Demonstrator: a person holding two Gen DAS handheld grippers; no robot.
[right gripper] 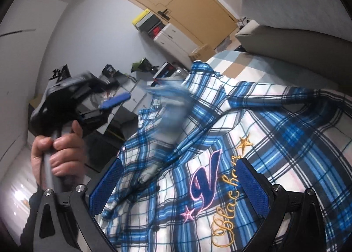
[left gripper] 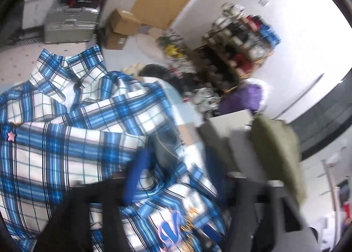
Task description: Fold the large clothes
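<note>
Your right gripper [right gripper: 179,188] hangs w/ blue pads [right gripper: 105,188] spread wide, nothing clamped, just over the blue plaid shirt [right gripper: 275,141] lying on the bed [right gripper: 231,62], while your left gripper [right gripper: 114,106], in your hand [right gripper: 55,152], sits parted & empty beside its sleeve [right gripper: 169,106].

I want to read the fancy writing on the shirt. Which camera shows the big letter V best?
The right wrist view: the embroidered V on the plaid shirt is sharp and close, with gold writing beside it. In the left wrist view the V is blurred, low in the picture, and the writing is unreadable.
</note>
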